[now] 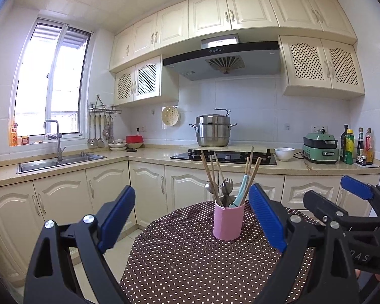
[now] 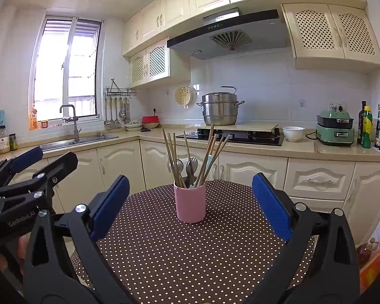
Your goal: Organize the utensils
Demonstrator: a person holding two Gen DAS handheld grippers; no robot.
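Note:
A pink cup [image 1: 228,221] stands upright on a small table with a brown polka-dot cloth [image 1: 190,258]. It holds several wooden chopsticks [image 1: 210,174], metal spoons and a fork [image 1: 226,188], and a light-blue handled utensil [image 1: 240,192]. My left gripper [image 1: 192,217] is open and empty, held short of the cup. My right gripper [image 2: 190,202] is open and empty, also short of the cup [image 2: 190,204]. The chopsticks [image 2: 174,157] show in the right wrist view too. Each gripper shows at the edge of the other's view.
Behind the table runs a kitchen counter with a sink [image 1: 60,162], a stove with a steel pot [image 1: 212,131], a white bowl [image 1: 284,153], a green cooker [image 1: 320,150] and bottles [image 1: 359,147]. Ladles hang on a wall rack [image 1: 101,129].

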